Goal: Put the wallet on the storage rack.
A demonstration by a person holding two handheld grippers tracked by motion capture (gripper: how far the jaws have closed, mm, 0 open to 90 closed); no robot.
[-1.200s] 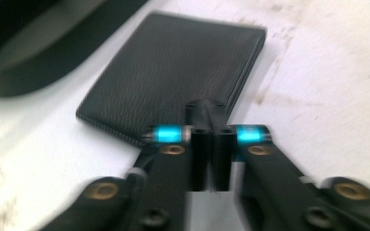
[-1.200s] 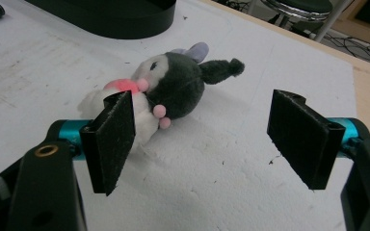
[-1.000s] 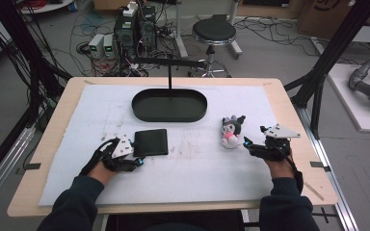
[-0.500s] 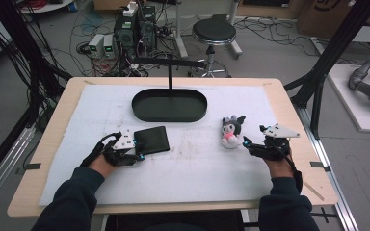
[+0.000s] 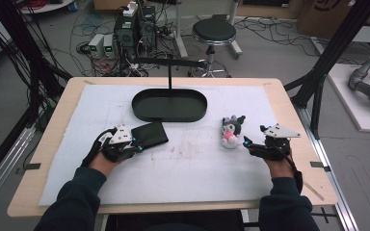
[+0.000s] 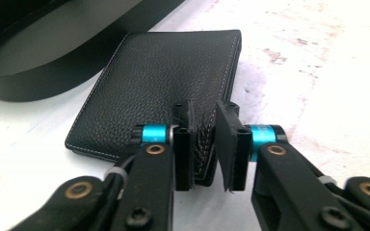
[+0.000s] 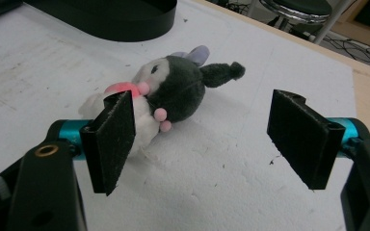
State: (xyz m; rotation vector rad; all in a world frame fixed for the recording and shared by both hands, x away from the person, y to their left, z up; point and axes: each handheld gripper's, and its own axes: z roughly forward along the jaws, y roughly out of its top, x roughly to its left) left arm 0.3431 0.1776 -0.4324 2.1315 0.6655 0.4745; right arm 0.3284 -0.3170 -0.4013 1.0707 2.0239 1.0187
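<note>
The left gripper [image 5: 134, 143] sits at the near left of the white mat [image 5: 192, 168], its jaws closed on the near edge of the black wallet [image 5: 149, 134]. In the left gripper view the pads [image 6: 183, 142] pinch the stitched corner of the wallet [image 6: 159, 91], having just been closing onto it. The wallet lies flat on the mat, just near and left of the black tray [image 5: 169, 105], whose dark rim [image 6: 38, 62] rises close behind it in that view. I cannot tell whether wallet and tray touch.

The right gripper [image 5: 250, 143] rests at the near right of the mat, jaws standing wide with nothing between them. In the right gripper view its pads [image 7: 113, 137] frame bare mat [image 7: 212, 159]; the plush [image 7: 166, 94] lies on its side just beyond the left pad, apart from it. From above, the plush [image 5: 232, 132] sits just left of the right gripper and right of the tray.

A thin black post [image 5: 169, 72] stands at the far edge of the tray. Beyond the table [image 5: 289, 106], a stool [image 5: 214, 33] stands on the floor among cables.
</note>
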